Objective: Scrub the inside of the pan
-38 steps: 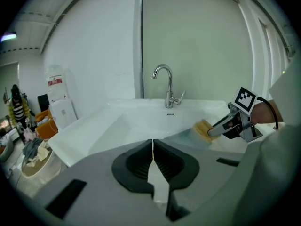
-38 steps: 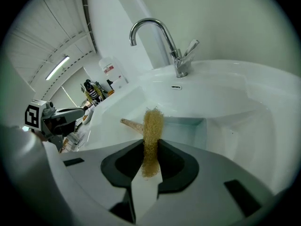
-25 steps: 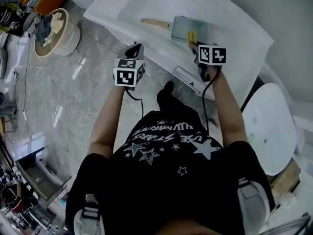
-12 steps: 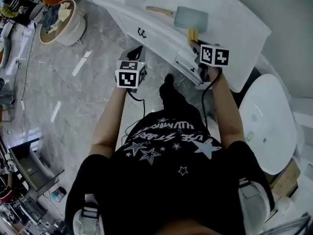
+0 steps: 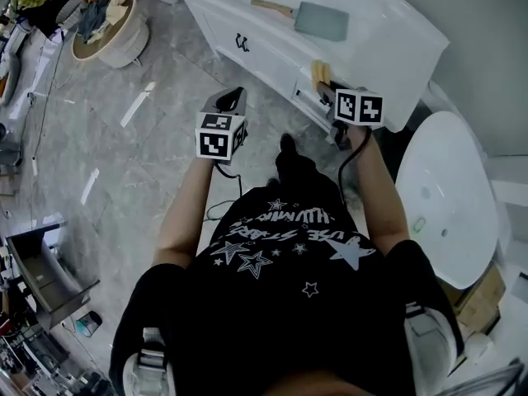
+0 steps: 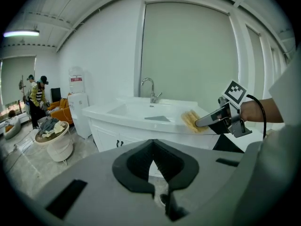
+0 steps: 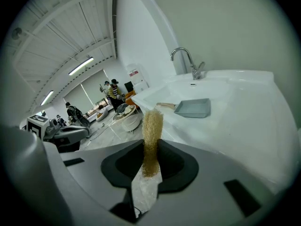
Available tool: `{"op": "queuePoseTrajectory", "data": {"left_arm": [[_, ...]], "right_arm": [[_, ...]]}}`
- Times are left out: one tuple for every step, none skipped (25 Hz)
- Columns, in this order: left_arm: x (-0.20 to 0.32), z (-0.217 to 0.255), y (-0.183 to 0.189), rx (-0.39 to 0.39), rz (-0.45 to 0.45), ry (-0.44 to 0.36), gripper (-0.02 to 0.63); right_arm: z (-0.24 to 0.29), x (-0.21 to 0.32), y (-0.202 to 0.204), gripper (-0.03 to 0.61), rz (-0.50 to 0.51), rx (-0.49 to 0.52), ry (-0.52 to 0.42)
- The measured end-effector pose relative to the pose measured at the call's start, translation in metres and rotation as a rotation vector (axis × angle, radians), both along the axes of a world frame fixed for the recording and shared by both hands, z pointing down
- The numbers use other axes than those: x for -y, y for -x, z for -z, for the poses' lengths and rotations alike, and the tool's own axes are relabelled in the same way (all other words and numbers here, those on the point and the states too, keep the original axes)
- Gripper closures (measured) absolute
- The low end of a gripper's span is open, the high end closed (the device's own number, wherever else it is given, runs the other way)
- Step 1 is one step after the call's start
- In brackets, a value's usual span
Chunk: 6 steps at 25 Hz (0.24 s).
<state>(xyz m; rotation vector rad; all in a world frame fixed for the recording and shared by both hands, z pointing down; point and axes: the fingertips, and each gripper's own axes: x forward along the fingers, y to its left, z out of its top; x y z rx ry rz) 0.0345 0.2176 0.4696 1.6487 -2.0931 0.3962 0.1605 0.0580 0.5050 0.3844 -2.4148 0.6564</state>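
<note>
White counter (image 5: pixel 396 40) carries the pan (image 5: pixel 322 21), well apart from both grippers; whether it sits in the basin is hard to tell. Its own view shows the right gripper (image 7: pixel 151 149) pinching a scrubber (image 7: pixel 152 126), while the head view shows only the yellow tip. Beside it, the left gripper (image 6: pixel 153 164) is closed and empty. Only the gripper views clearly show the tap (image 7: pixel 187 60).

Right gripper view: the scrubber's (image 7: pixel 153 121) lower end is buried inside the right gripper (image 7: pixel 151 149), & I can't tell what the white scrap (image 7: pixel 143 189) under it is. Left gripper view: the pan (image 6: pixel 157 118) sits near edge-on, so its inside isn't visible to me. Ppl (image 6: pixel 36 93) in the bkgd are too small to make out.
</note>
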Motion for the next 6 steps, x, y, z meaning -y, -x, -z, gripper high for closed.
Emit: {"op": "queuePoseTrajectory", "data": {"left_arm": [[-0.005, 0.000, -0.003, -0.012, 0.004, -0.003, 0.606], [-0.008, 0.001, -0.005, -0.017, 0.007, -0.004, 0.606], [-0.011, 0.001, -0.007, -0.019, 0.009, -0.005, 0.606], [-0.012, 0.002, -0.008, -0.019, 0.010, -0.009, 0.606], [-0.012, 0.004, -0.009, -0.019, 0.010, -0.014, 0.606], [-0.012, 0.005, -0.010, -0.019, 0.009, -0.020, 0.605]], "right_arm": [[0.001, -0.005, -0.004, 0.495, 0.001, 0.000, 0.003], [0.002, -0.008, -0.007, 0.495, 0.001, 0.001, 0.007], [0.003, -0.011, -0.011, 0.495, 0.000, 0.006, 0.010], [0.004, -0.012, -0.014, 0.495, -0.002, 0.011, 0.012], [0.005, -0.012, -0.017, 0.495, -0.005, 0.016, 0.015], [0.006, -0.013, -0.019, 0.495, -0.009, 0.022, 0.017]]}}
